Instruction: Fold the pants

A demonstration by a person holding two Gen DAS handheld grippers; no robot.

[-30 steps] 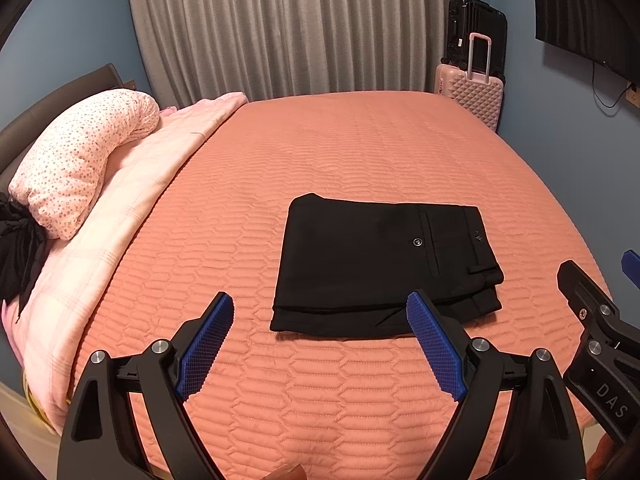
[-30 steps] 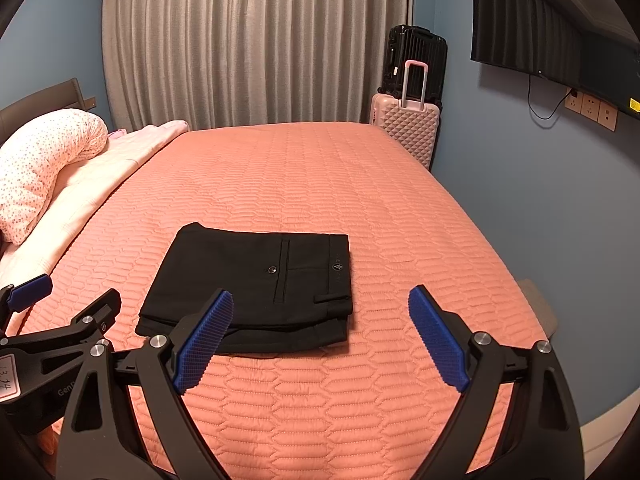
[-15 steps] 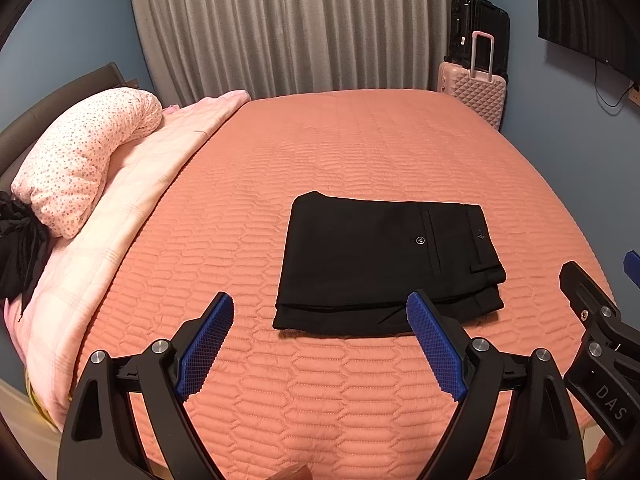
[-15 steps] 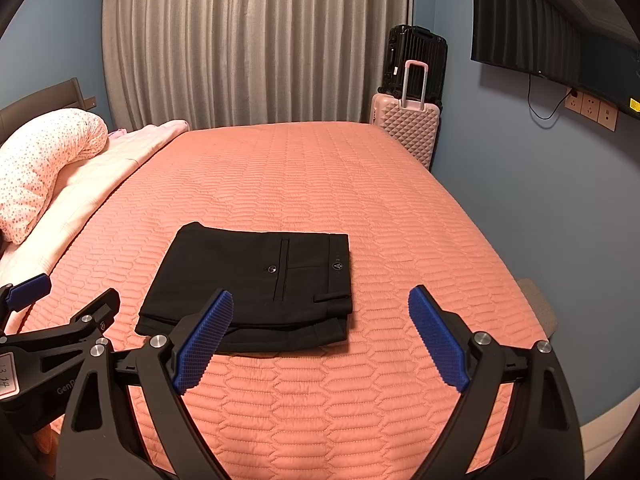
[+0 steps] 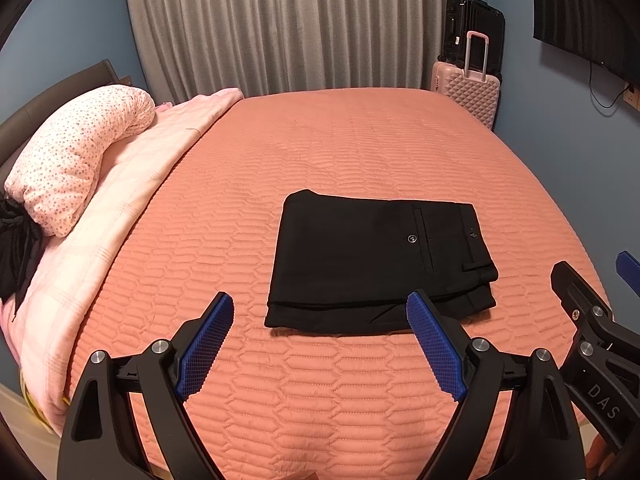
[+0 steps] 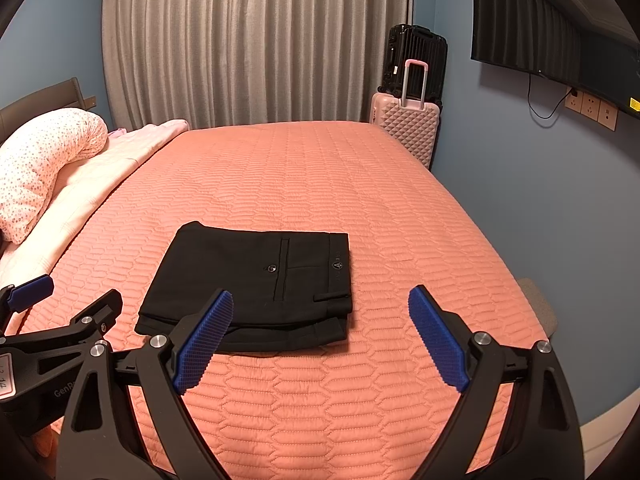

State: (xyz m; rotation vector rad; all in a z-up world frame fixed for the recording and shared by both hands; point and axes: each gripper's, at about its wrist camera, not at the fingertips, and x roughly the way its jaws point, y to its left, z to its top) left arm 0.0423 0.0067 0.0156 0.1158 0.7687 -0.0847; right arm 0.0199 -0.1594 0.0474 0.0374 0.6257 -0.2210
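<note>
Right, I see the black pants (image 5: 376,256) folded into a flat rectangle on the salmon bedspread (image 5: 360,148), long axis running left to right, waistband at the right; my left gripper (image 5: 320,344) and right gripper (image 6: 320,344) gape wide, empty, short of them

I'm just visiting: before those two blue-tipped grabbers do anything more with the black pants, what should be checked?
1. Left gripper open and empty: ok.
2. Right gripper open and empty: ok.
3. Black pants folded into a compact rectangle: ok.
4. Pants lying flat on the orange bedspread, away from its edges: ok.
5. Layers aligned: not ok, a lower layer sticks out along the near edge.
6. Underside smooth: cannot tell.
</note>
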